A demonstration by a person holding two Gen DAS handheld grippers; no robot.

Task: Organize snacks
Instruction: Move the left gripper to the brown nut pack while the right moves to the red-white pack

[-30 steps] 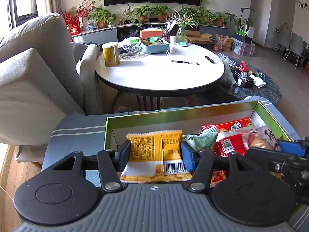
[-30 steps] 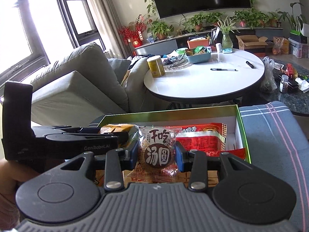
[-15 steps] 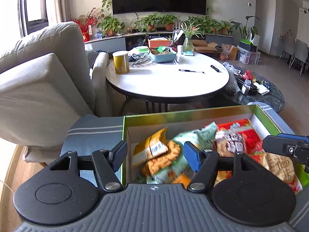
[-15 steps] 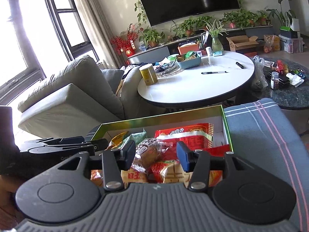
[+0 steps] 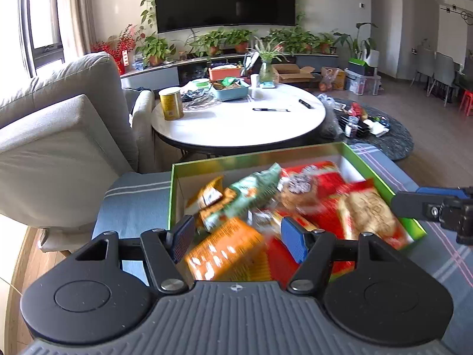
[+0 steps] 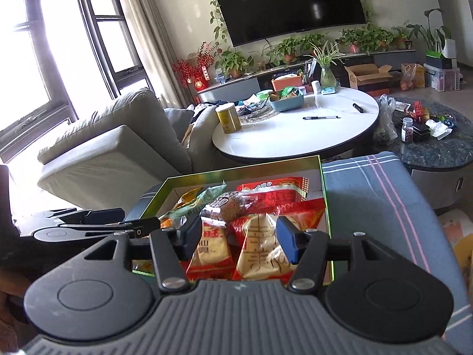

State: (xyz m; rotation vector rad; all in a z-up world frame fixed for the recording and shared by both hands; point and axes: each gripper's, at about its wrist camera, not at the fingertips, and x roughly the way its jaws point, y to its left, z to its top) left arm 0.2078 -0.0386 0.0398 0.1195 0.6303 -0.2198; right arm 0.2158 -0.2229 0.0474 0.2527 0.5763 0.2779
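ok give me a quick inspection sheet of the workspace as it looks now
surface: striped blue cushion carries the green box, which lies open.
job's things: snack packets piled loose inside the box, overlapping, red, green and orange wrappers; none seen outside it.
clutter: round white table behind holds a yellow can, a blue basket and a pen.
grippers: left gripper and right gripper both open after just opening, above the packets, nothing pinched.
cables: nothing seen.
surroundings: grey sofa, wall television, potted plants, window on the left.
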